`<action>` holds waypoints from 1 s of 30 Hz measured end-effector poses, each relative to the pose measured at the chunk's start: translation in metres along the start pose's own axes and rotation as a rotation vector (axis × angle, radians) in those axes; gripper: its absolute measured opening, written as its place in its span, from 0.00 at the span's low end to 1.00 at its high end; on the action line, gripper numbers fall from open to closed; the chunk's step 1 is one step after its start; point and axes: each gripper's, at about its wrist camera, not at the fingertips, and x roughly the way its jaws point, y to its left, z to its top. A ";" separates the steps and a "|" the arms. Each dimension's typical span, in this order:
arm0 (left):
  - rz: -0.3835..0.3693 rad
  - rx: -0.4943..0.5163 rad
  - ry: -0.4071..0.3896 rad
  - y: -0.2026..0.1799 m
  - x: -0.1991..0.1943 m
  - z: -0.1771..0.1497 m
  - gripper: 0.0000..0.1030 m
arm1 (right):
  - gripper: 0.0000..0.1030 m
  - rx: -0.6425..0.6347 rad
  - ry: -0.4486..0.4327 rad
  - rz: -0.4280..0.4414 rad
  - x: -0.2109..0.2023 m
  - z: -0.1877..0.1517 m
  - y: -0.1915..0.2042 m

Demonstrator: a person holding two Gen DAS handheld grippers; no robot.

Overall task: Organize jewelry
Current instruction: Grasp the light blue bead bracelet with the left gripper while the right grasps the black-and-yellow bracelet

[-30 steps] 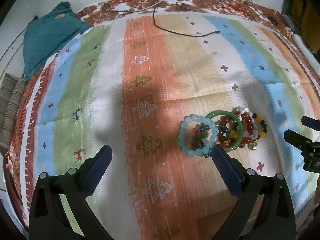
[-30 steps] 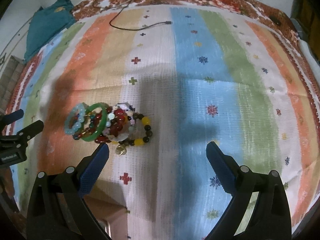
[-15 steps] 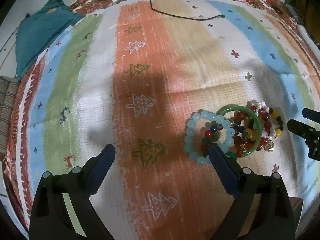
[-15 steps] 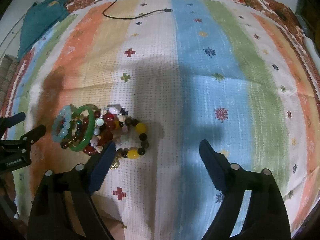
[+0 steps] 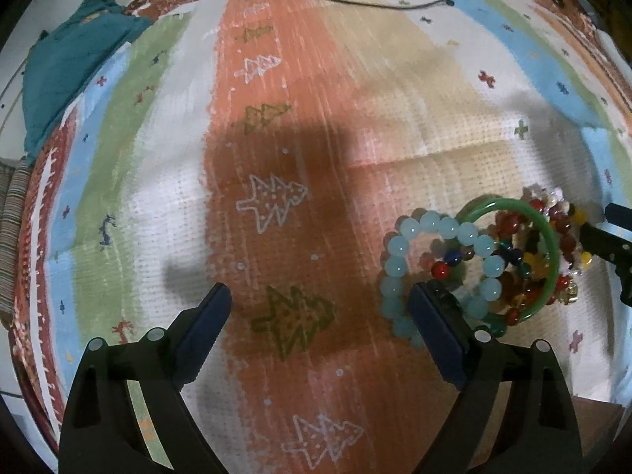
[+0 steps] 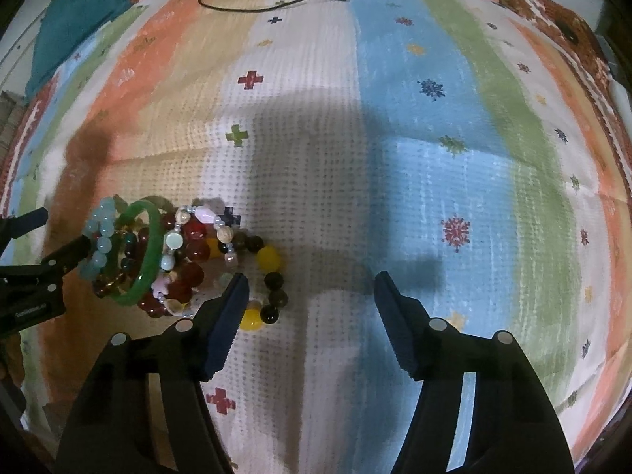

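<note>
A heap of bracelets lies on the striped rug [image 5: 276, 158]: a pale blue bead bracelet [image 5: 395, 245], a green bangle [image 5: 555, 252], red and mixed bead strands [image 6: 189, 252], and a yellow-and-dark bead bracelet [image 6: 268, 256]. My left gripper [image 5: 320, 304] hangs open just above the rug. Its right finger [image 5: 434, 328] covers the near side of the pale blue bracelet. My right gripper [image 6: 310, 288] is closing, pads touching nothing. Its left finger [image 6: 225, 324] overlaps the yellow-and-dark bracelet, and a few of its beads sit just inside that finger.
A black cable [image 5: 375, 2] lies across the rug's far end. A crumpled teal cloth [image 5: 71, 63] sits at the far left corner. The rug [image 6: 434, 158] stretches wide to the right of the heap.
Both grippers have sunk toward the rug and the heap now looks larger. The right gripper's jaws have narrowed markedly; the left's only slightly. The bracelets have not moved.
</note>
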 end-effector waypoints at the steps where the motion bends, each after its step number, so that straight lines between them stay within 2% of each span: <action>1: 0.001 0.006 0.003 -0.001 0.003 0.000 0.86 | 0.62 -0.006 0.003 -0.007 0.003 0.000 0.001; 4: 0.002 0.007 -0.004 -0.001 0.005 0.000 0.86 | 0.61 -0.014 0.001 -0.017 0.006 0.002 0.004; 5: 0.002 0.001 0.004 0.000 0.005 0.000 0.83 | 0.61 -0.017 -0.001 -0.018 0.006 0.003 0.004; 8: -0.021 -0.014 0.010 0.000 0.005 0.001 0.72 | 0.47 -0.035 -0.010 -0.016 0.007 0.005 0.008; 10: -0.029 -0.011 0.012 -0.002 0.004 0.001 0.59 | 0.39 -0.043 -0.011 -0.014 0.007 0.008 0.012; 12: -0.034 -0.004 0.015 -0.005 0.003 0.002 0.39 | 0.24 -0.046 -0.015 -0.009 0.006 0.008 0.015; 13: -0.029 -0.001 0.015 -0.006 0.003 0.002 0.34 | 0.22 -0.048 -0.018 -0.013 0.005 0.007 0.017; 15: -0.028 0.000 0.019 -0.007 0.002 0.001 0.15 | 0.14 -0.051 -0.026 -0.017 0.004 0.007 0.018; 16: -0.026 -0.001 0.022 -0.007 0.002 0.000 0.11 | 0.13 -0.047 -0.031 -0.016 0.004 0.007 0.017; 23: -0.026 -0.014 0.002 -0.006 -0.015 -0.005 0.11 | 0.11 -0.053 -0.073 0.003 -0.015 0.004 0.023; 30: -0.065 -0.049 -0.057 -0.003 -0.050 -0.010 0.11 | 0.11 -0.036 -0.134 0.022 -0.046 -0.005 0.012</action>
